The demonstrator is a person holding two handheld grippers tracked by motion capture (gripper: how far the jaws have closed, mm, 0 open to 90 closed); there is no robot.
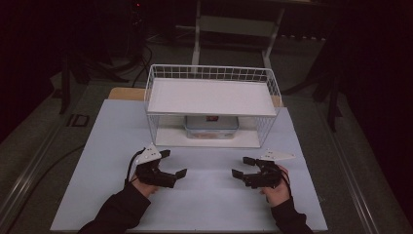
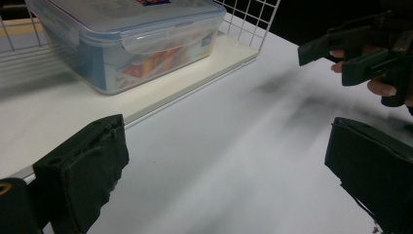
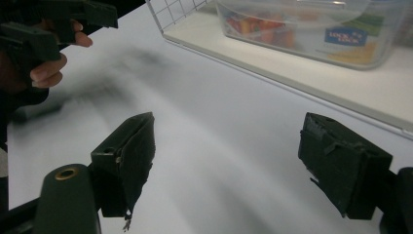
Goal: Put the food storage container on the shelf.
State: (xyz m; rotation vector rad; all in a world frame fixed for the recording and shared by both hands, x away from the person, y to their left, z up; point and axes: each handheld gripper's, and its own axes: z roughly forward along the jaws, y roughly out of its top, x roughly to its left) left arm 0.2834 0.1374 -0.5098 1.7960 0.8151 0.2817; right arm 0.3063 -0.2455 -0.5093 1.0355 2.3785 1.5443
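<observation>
one white table (image 1: 204, 195) carries one white wire rack (image 1: 212, 105) with two levels: a flat white top shelf (image 1: 212, 96) and a white base board (image 1: 170, 137) below it. on the base board, under the shelf, sits one clear plastic food container (image 1: 211, 126) with a clip-on lid; in the left gripper view the container (image 2: 131, 39) shows orange and yellow contents through its wall, and in the right gripper view the container (image 3: 316, 29) bears a blue label.

two grippers lie in front of the rack, one in each of the person's two hands, both near the table's front half and well apart from each other. the left gripper (image 1: 176, 165) points toward the centre of the table, its two black jaws spread wide with nothing between them; its own view shows the left gripper (image 2: 226, 165) over bare table surface. the right gripper (image 1: 243, 166) faces it from the other side, jaws likewise spread wide and holding nothing, and its own view shows the right gripper (image 3: 226, 156) above bare white table. each gripper carries one grey three-cornered plate on top. two dark sleeves enter from the bottom edge of the high view. both grippers are apart from the rack and from the container.
</observation>
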